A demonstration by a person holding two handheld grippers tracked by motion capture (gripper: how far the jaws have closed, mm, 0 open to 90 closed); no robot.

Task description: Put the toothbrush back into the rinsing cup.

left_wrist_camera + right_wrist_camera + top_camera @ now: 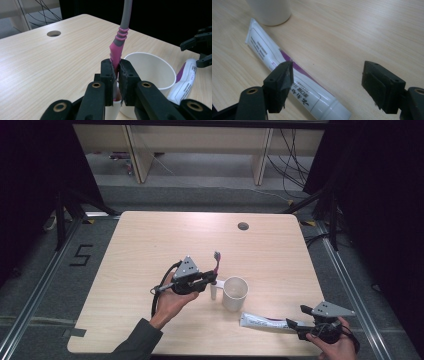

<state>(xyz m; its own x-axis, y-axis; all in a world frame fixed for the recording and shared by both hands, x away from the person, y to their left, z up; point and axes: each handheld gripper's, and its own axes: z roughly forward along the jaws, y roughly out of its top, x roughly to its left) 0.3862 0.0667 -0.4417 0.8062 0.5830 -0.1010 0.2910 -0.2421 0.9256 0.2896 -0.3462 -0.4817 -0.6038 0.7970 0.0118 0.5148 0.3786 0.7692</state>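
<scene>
Left gripper (115,75) pinched toothbrush (117,47) beside cup (150,72); right gripper (327,82), spread, straddled toothpaste tube (272,57) near tabletop's front edge; keep brush upright.

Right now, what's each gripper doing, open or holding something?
Left gripper: shut on the toothbrush.
Right gripper: open, holding nothing, over the toothpaste tube.
</scene>
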